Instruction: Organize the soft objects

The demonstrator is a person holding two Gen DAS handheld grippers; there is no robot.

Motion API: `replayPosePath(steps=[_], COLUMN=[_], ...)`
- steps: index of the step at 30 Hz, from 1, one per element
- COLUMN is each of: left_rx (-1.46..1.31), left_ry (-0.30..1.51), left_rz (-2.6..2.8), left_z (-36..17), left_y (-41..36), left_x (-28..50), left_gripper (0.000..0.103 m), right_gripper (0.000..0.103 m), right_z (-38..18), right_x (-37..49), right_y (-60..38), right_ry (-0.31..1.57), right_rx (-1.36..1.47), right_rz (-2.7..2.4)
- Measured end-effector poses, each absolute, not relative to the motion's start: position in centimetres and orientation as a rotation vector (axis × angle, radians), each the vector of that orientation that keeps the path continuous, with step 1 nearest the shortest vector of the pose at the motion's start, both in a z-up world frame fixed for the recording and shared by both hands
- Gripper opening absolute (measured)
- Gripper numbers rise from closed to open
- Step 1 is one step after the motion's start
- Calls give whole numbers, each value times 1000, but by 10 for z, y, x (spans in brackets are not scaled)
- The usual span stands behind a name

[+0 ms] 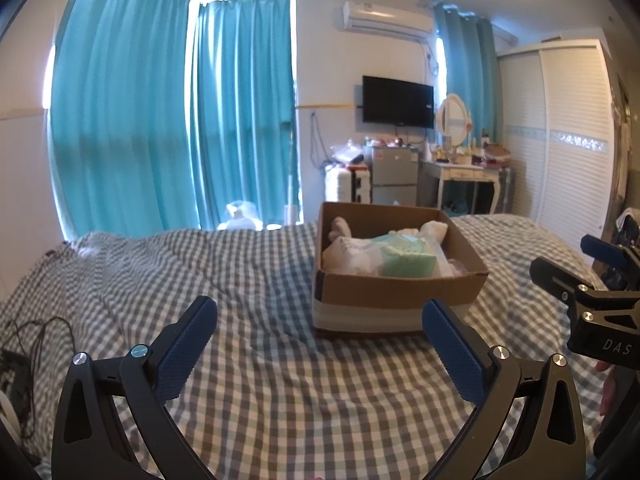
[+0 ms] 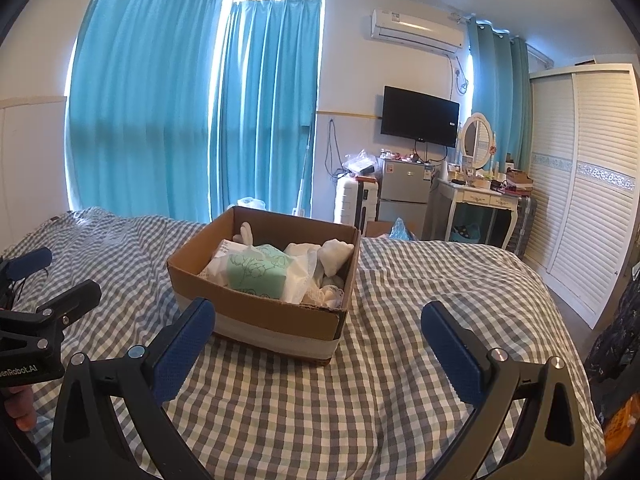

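A brown cardboard box [image 1: 400, 288] [image 2: 276, 314] stands on the checked bed cover. It holds a green tissue pack [image 1: 408, 260] [image 2: 258, 272] in a clear bag, white plush toys [image 2: 334, 256] and other soft white items. My left gripper [image 1: 320, 328] is open and empty, held over the bed just short of the box. My right gripper [image 2: 318, 328] is open and empty, over the bed in front of the box's near right corner. Each gripper shows at the edge of the other's view: the right one [image 1: 576, 264] and the left one [image 2: 52, 276].
The grey-and-white checked bed [image 1: 240, 360] [image 2: 400, 360] fills the foreground. A black cable and device [image 1: 24, 344] lie at its left edge. Teal curtains [image 2: 192, 120], a suitcase, small fridge [image 2: 404, 192], dressing table [image 2: 480, 200], TV and white wardrobe [image 2: 592, 200] stand beyond.
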State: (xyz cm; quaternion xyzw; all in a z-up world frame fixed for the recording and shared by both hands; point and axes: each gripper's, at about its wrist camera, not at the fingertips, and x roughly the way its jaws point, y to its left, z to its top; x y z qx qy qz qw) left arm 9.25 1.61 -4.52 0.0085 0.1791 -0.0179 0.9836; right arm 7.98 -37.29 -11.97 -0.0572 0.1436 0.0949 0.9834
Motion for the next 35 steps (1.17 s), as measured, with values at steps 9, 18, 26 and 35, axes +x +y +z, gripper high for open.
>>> replayPosePath(steps=[9, 18, 26, 35], left_rx=[16, 18, 9, 8], left_ry=[355, 353, 347, 363], left_rz=[-35, -35, -33, -51], left_z=[-45, -45, -45, -46], left_y=[19, 20, 22, 20], left_x=[92, 93, 92, 92], left_gripper=[103, 103, 103, 103], right_gripper=[103, 103, 103, 103], right_z=[-120, -119, -119, -120], right_x=[81, 82, 82, 82], right_y=[-373, -374, -373, -371], right_ry=[283, 288, 286, 295], right_rx=[-112, -95, -98, -103], right_rz=[185, 187, 187, 189])
